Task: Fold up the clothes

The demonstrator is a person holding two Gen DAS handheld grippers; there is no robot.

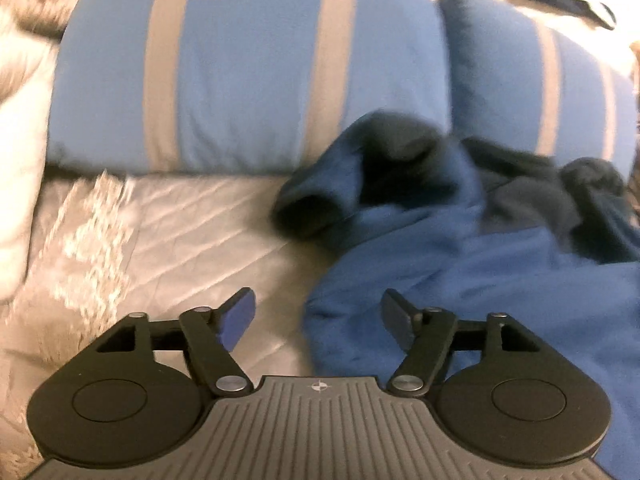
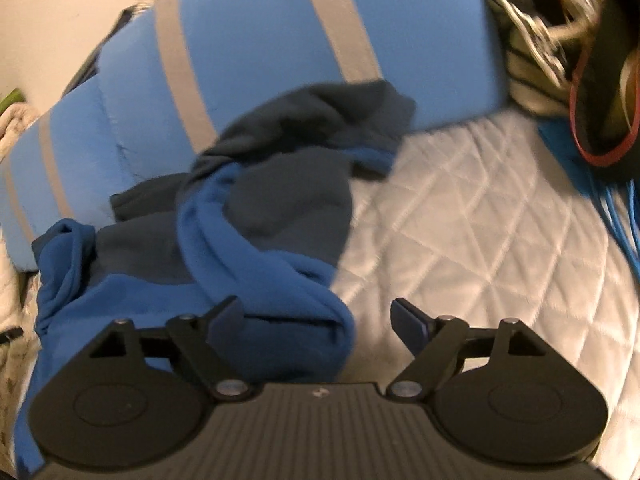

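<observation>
A quilted pale bedspread covers the bed and fills the lower ground of both wrist views, its diamond stitching plain on the right wrist view and smeared by blur on the left one. At its head lie two blue pillows with grey stripes, the larger to the left and the second just beside it (the pair shows again in the right wrist view, tilted).

The garment to be folded, a blue sweatshirt with darker navy panels, lies rumpled on the bedspread with its upper part pushed against the foot of the pillows. One sleeve cuff opens toward the left; the dark navy part rides up onto the striped pillow. It is bunched, not flat.

At the far right edge of the right wrist view sits a dark bag with a red trim, beside something metallic that is too blurred to name.

The left gripper hovers above the sweatshirt's left edge, its jaws spread wide with nothing between them. The right gripper likewise stands wide and holds nothing, hanging over the sweatshirt's right edge where blue cloth meets bedspread; the cloth appears to lie below the fingers rather than touching them.
</observation>
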